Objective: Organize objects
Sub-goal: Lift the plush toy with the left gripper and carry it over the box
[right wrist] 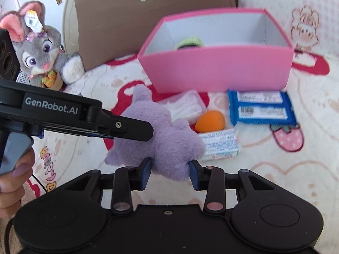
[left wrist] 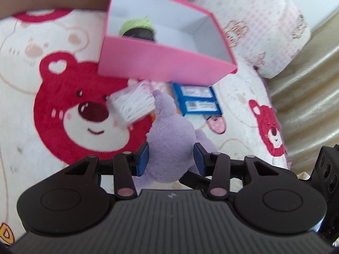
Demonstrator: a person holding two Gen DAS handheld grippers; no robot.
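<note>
Both claws, left (left wrist: 171,158) and right (right wrist: 170,173), clamp one purple plush toy (right wrist: 167,135) for you; ahead sit one pink box (right wrist: 218,72) and two blue packets (right wrist: 261,108).

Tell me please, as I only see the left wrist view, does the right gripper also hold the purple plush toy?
Observer: Yes, the right gripper is shut on the purple plush toy, fingers pressing its near end.
Operator: What does the toy hide from me?
Observer: An orange egg-shaped object lies near it, before the pink box.
Operator: Anything further left?
Observer: A grey plush rabbit sits beside the brown cardboard.
</note>
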